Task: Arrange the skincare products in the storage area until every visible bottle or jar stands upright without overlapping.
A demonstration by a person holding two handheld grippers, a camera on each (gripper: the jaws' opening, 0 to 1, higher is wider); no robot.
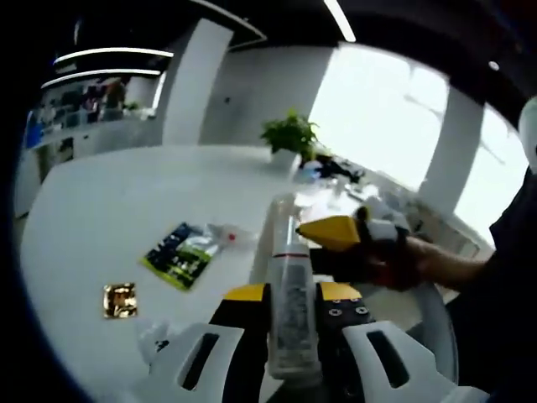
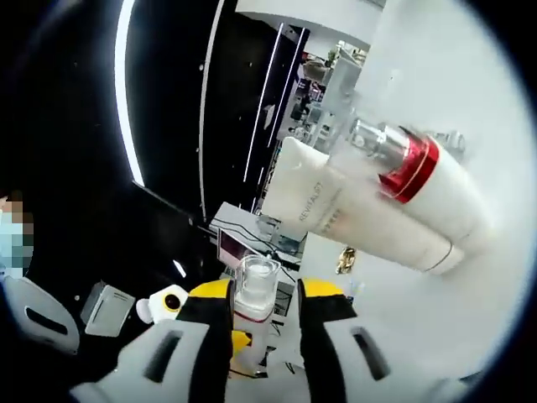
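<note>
My left gripper is shut on the lower part of a clear bottle with a red band, which points away over the white table. The right gripper, held by a gloved hand, comes in from the right at the bottle's cap end. In the right gripper view, my right gripper has its jaws shut around the clear-capped bottle. Beyond it are a white tube with lettering and a white bottle with a red ring and silver pump. The view is rolled, so whether they stand or lie is unclear.
On the table to the left lie a blue-green sachet, a gold square packet and a small white item. A potted plant stands at the far edge, with clutter beside it. The person's dark sleeve is at the right.
</note>
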